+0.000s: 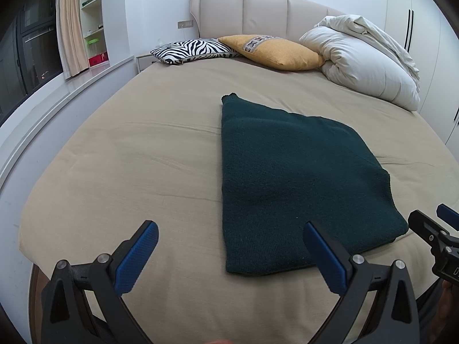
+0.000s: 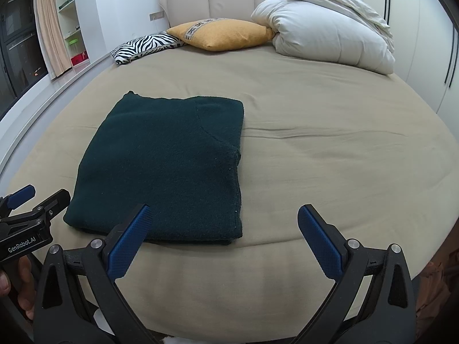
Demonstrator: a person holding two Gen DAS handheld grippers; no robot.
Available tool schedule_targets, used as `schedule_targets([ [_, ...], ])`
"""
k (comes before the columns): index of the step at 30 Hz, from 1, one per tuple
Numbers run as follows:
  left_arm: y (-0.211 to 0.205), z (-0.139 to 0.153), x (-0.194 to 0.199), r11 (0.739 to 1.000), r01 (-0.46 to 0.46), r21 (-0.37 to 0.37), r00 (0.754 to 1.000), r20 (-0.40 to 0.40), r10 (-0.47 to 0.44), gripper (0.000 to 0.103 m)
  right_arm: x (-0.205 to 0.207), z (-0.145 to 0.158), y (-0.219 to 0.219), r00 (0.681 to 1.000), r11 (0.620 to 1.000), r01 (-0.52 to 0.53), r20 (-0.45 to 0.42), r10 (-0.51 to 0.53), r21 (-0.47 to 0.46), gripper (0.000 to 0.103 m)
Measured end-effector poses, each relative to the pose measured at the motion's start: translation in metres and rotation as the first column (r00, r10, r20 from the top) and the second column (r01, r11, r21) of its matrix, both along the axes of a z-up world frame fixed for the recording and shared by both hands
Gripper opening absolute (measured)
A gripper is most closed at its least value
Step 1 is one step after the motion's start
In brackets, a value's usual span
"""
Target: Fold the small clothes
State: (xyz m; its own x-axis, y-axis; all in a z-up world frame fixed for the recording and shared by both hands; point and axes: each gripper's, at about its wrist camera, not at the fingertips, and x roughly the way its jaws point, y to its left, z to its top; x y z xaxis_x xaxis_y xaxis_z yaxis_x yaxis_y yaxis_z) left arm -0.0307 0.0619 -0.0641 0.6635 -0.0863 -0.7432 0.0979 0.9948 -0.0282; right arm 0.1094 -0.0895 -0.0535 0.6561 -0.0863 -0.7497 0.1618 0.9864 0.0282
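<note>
A dark green knitted garment (image 1: 289, 180) lies folded into a flat rectangle on the beige bed sheet (image 1: 137, 149); it also shows in the right wrist view (image 2: 166, 166). My left gripper (image 1: 231, 229) is open and empty, held above the near edge of the bed, its right finger over the garment's near edge. My right gripper (image 2: 223, 215) is open and empty, just off the garment's near right corner. Each gripper shows at the edge of the other's view: the right gripper in the left wrist view (image 1: 433, 223), the left gripper in the right wrist view (image 2: 37, 197).
A zebra-striped pillow (image 1: 192, 50), a yellow pillow (image 1: 275, 50) and a rolled white duvet (image 1: 364, 60) lie at the padded headboard (image 1: 258, 11). A window ledge (image 1: 57, 91) with curtain and shelves runs along the left. White wardrobes (image 1: 424, 28) stand at the right.
</note>
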Motion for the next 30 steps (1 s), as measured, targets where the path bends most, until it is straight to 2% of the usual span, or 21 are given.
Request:
schedule_targets([
  [24, -0.0029, -0.0006, -0.0053, 1.000, -0.011, -0.001, 1.000, -0.005, 0.011, 0.103, -0.0027, -0.0001, -0.0028, 1.000, 1.000, -0.014, -0.008, 0.014, 0.012, 0.103],
  [30, -0.0024, 0.0024, -0.0073, 1.000, -0.005, 0.004, 1.000, 0.017, 0.005, 0.103, -0.0029, -0.0011, -0.0063, 1.000, 1.000, -0.019, -0.011, 0.020, 0.016, 0.103],
])
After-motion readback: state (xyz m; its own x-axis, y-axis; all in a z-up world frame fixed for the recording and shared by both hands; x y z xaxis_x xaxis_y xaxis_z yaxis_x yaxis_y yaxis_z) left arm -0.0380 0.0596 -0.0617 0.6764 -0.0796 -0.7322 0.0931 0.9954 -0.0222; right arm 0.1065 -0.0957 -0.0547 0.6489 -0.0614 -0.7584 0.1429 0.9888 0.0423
